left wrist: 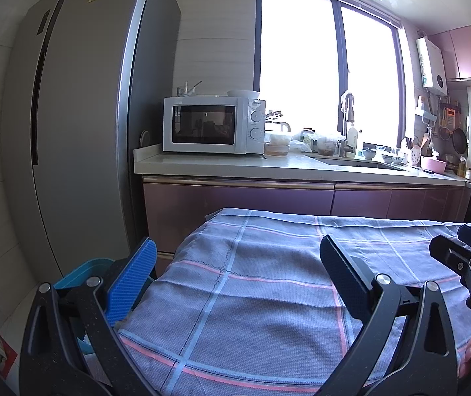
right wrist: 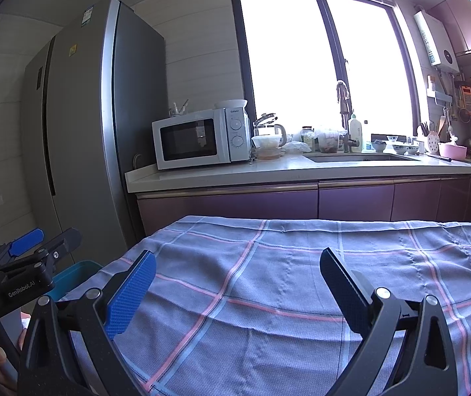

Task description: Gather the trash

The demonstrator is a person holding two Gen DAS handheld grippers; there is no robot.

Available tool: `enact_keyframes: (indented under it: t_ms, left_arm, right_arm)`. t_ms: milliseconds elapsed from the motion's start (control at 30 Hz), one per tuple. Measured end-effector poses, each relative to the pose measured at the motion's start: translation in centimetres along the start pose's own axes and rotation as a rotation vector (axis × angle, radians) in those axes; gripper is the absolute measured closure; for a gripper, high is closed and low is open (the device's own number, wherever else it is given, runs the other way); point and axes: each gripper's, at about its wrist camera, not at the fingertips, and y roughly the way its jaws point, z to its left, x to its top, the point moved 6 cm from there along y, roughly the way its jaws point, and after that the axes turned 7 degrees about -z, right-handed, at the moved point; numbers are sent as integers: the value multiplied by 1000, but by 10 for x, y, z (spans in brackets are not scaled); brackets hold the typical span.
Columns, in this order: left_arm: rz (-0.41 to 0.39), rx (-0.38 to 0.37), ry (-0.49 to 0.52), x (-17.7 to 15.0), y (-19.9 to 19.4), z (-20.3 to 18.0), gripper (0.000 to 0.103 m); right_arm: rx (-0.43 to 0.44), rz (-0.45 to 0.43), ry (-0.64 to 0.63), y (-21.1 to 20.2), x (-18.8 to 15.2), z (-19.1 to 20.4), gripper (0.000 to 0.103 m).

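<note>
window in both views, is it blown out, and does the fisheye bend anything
Left wrist view: the window is pure white, nothing outside readable, and the fridge edge bows strongly. Right wrist view: the same window is blown out, the countertop curves, and the checked cloth stays evenly lit and sharp.

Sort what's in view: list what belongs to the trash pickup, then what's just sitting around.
Job:
left claw, open
right claw, open
blue bin beside the table
checked tablecloth, no trash visible on it

Just there:
microwave
fridge
sink
pink bowl
</note>
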Motion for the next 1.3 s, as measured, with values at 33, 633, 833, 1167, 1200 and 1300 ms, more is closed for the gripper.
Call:
enact_keyframes:
  t_ms: [33,633,833,1167,1200,1300]
  left_arm:
    - [0,2,1,0,-1,0,6]
    - [3,4,-1,0,-2,-1,6]
    - [7,4,0,-3,-2,-2,6]
    - [11,2,-1,-3,-1,-3,6]
    - [13,2,-1,-4,-1,-3,6]
    - [18,2,-3,-6,0,-4,6]
  right_arm:
    - [1,1,0,0,0,0,7]
    - [-3,-1,4,-1,0,0,7]
    - [-1,-1,4,0,0,-1,7]
    - [-12,0,8,-2,-1,-3,7]
    - [-13,-2,8,-3,0,-3,7]
    - [-15,-1,9,-2,-1,-3,7]
